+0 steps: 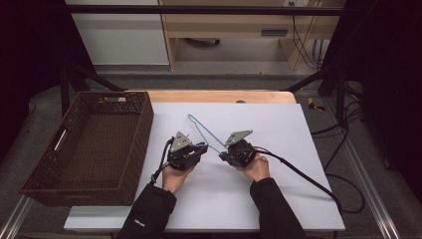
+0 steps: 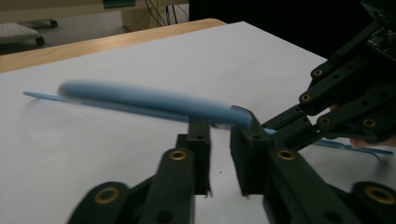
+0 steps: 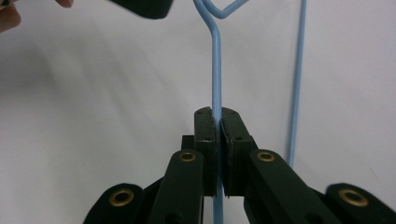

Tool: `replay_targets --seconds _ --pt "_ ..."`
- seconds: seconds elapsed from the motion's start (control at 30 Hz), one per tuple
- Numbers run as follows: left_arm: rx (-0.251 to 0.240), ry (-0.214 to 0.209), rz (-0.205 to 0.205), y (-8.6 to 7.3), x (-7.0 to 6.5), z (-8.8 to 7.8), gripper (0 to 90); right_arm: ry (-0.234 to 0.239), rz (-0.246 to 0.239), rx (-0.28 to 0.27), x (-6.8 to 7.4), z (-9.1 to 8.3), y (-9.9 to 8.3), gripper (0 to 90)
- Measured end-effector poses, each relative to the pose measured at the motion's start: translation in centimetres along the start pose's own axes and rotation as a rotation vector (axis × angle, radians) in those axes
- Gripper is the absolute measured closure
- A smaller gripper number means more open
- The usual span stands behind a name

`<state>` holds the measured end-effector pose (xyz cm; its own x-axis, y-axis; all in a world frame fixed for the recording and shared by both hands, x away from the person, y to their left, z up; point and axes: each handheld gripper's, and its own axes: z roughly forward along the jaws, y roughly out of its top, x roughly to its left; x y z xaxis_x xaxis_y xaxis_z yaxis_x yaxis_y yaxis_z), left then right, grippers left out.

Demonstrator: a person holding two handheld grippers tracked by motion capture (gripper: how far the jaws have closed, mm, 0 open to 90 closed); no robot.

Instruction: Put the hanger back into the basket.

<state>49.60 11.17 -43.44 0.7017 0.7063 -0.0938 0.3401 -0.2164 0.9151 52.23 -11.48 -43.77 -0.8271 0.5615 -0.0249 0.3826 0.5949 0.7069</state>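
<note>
Right gripper clamped on blue wire hanger, long axis diagonal, left gripper narrowly parted.

Black fingers, brass rivets, dark sleeves

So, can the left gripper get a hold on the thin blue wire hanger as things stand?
Probably yes: the thin blue wire hanger lies right at the open left gripper, nothing between.

Grey floor – wooden desk, dark curtains beyond.
</note>
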Motion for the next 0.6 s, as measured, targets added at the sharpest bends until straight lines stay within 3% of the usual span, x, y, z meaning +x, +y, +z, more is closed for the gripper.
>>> replay_targets --seconds 0.23,0.43,0.6 --pt "0.013 0.007 0.061 0.7 0.0 -2.5 53.5 0.032 0.001 -0.024 -0.7 -2.2 0.6 87.5" --pt "0.022 0.034 0.113 1.1 -0.4 -4.7 36.9 0.122 -0.012 -0.046 -1.1 -5.1 1.0 87.5" --pt "0.067 0.016 0.179 1.4 -1.2 -6.2 29.1 0.186 -0.042 -0.040 -0.6 -7.0 0.7 87.5"
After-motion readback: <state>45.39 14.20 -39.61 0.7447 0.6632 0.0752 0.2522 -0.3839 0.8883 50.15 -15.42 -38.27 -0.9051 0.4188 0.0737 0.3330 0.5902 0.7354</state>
